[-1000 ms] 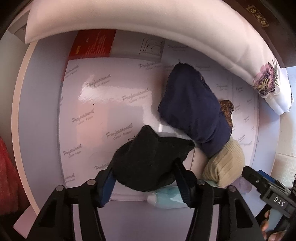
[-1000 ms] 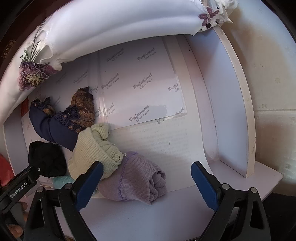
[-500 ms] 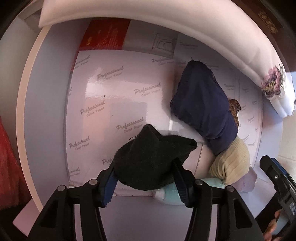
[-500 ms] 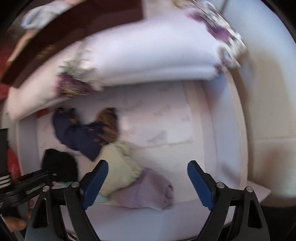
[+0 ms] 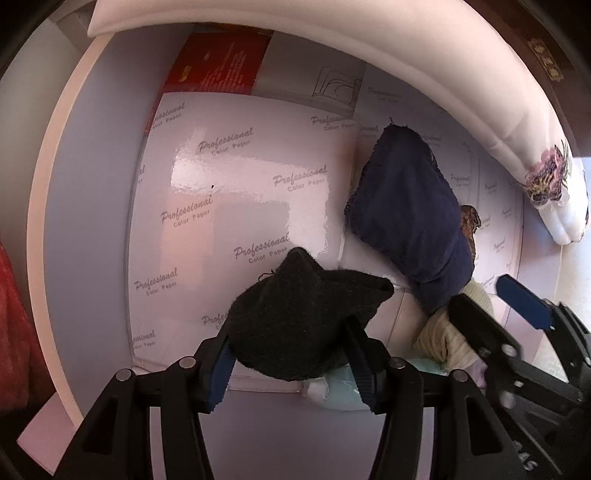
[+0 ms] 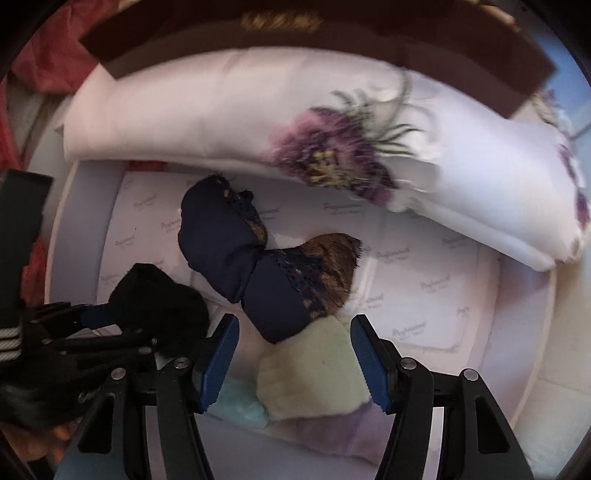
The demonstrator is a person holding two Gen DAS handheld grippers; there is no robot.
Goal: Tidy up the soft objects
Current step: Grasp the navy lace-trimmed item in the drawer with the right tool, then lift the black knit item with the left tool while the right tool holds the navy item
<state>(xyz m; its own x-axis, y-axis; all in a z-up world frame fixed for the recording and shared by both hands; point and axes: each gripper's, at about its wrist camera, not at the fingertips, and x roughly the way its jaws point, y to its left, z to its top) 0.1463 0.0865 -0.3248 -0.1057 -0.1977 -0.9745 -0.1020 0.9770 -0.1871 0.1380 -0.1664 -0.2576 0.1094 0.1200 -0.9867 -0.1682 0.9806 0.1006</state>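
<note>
— While my left tongs (image 5: 291, 354) stay out of motion, what do they hold?

— They are clamped on the black knit bundle (image 5: 306, 317), one blue pad on each side of it. The bundle sits at the near edge of the white shelf (image 5: 85, 192), on top of a pale blue bundle (image 5: 340, 395) that peeks out beneath it.

— And my right tongs (image 6: 295, 362)?

— Mine on the right are apart, with nothing between the pads. They hang over the cream ribbed bundle (image 6: 314, 373), which lies against the lilac bundle (image 6: 332, 432) at the front of the shelf. In the left wrist view the right tongs come in from the lower right, just beside that cream bundle.

— Where are the other soft things?

— The navy bundle (image 6: 236, 251) lies further back, touching the cream one at its near end, with a brown lace-trimmed piece (image 6: 332, 269) tucked against its right side. Sheets of glossy paper printed "Professional Color Paper" (image 5: 236, 206) line the shelf floor under all of them. A folded white cloth with purple flower embroidery (image 6: 332, 155) overhangs the shelf from above, and a dark brown box (image 6: 295, 33) lies on top of it. Red fabric (image 5: 14, 317) shows at the far left, outside the shelf wall.
</note>
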